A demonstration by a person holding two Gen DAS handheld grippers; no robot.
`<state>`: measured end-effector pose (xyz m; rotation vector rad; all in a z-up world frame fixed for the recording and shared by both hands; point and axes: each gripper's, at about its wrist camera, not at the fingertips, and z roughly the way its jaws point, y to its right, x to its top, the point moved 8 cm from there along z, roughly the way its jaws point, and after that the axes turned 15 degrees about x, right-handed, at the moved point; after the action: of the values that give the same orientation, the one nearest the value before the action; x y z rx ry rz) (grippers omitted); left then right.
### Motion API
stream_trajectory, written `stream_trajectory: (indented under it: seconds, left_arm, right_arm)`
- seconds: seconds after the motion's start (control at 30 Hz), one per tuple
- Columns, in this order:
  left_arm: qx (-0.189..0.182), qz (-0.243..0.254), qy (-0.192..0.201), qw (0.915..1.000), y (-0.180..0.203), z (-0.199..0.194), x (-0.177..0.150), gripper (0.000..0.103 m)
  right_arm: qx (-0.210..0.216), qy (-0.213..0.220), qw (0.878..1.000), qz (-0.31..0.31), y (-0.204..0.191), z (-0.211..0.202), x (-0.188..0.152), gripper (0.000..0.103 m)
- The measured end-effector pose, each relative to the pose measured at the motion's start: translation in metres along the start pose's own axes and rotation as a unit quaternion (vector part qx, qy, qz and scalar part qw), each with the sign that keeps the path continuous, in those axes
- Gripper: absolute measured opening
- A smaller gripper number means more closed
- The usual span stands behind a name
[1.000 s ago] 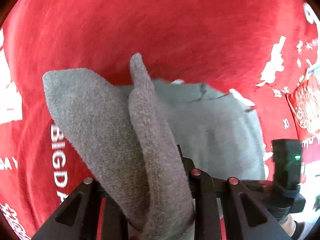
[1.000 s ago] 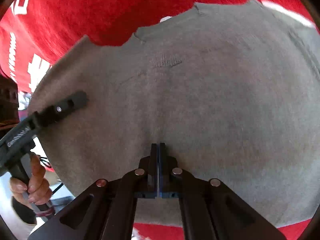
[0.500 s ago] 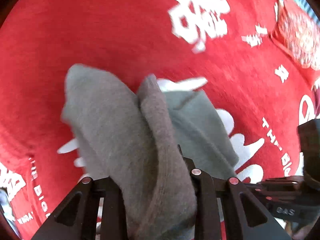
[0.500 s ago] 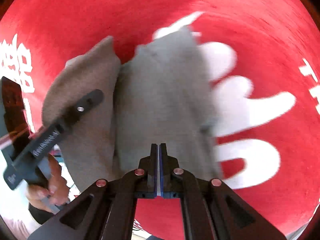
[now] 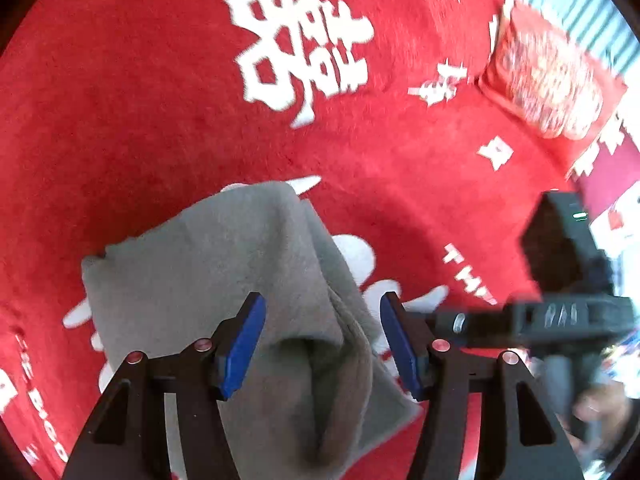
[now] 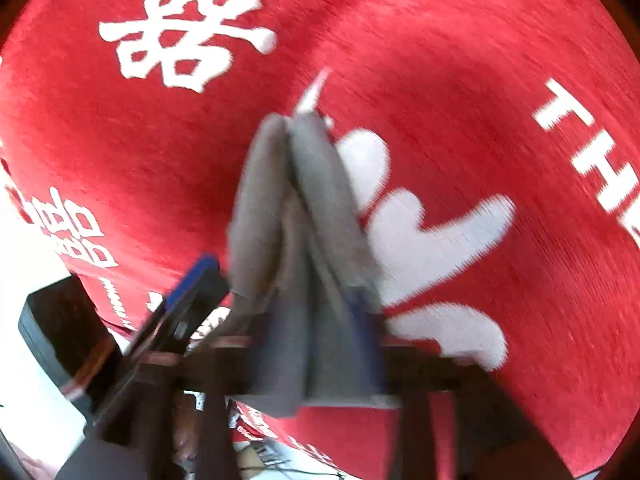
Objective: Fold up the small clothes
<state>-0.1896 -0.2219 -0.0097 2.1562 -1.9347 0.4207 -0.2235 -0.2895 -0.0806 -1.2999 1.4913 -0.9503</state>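
Note:
A small grey garment [image 5: 224, 280] lies bunched on the red blanket [image 5: 120, 120]. My left gripper [image 5: 322, 344] is open, its blue pads either side of a raised fold without pinching it. In the right wrist view the garment [image 6: 304, 208] stands as a steep folded ridge. My right gripper [image 6: 320, 356] is blurred, with the cloth between its fingers; I cannot tell whether it grips. The right gripper also shows in the left wrist view [image 5: 560, 312], and the left gripper in the right wrist view [image 6: 180, 312].
The red blanket carries white characters [image 5: 304, 48] and letters [image 6: 588, 148]. A red patterned cushion [image 5: 548, 76] lies at the far right. The blanket's edge and a light floor [image 6: 36, 280] show at the lower left.
My left gripper has opened and let go of the grey garment, which has dropped onto the blanket. The right gripper view has gone blurred from fast motion, with the cloth now between its fingers.

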Motion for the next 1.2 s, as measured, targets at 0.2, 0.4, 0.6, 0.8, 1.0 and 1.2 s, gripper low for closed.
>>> stream_trajectory:
  seconds: [0.2, 0.4, 0.6, 0.8, 1.0, 1.2]
  left_arm:
    - [0.061, -0.083, 0.006, 0.9947, -0.075, -0.011, -0.007, 0.102]
    - [0.16, -0.149, -0.048, 0.9746, -0.153, 0.017, -0.051, 0.102]
    - [0.176, -0.178, -0.087, 0.9643, -0.178, 0.036, -0.085, 0.102]
    - [0.158, -0.155, -0.073, 0.9724, -0.165, 0.025, -0.093, 0.102]
    - [0.146, -0.137, -0.098, 0.9747, -0.145, 0.045, -0.107, 0.102]
    - [0.149, -0.113, -0.1, 0.9774, -0.15, 0.025, -0.111, 0.102]
  right_arm:
    - [0.024, -0.067, 0.997, 0.009, -0.007, 0.041, 0.008, 0.08]
    - [0.012, -0.109, 0.994, -0.023, -0.032, 0.074, 0.005, 0.08]
    - [-0.153, -0.153, 0.973, -0.077, -0.02, 0.105, 0.013, 0.018]
    - [-0.132, -0.141, 0.97, -0.15, -0.054, 0.082, 0.001, 0.014]
    - [-0.205, -0.123, 0.963, -0.127, 0.004, 0.064, 0.008, 0.018]
    - [-0.262, -0.086, 0.952, -0.136, -0.02, 0.035, -0.003, 0.056]
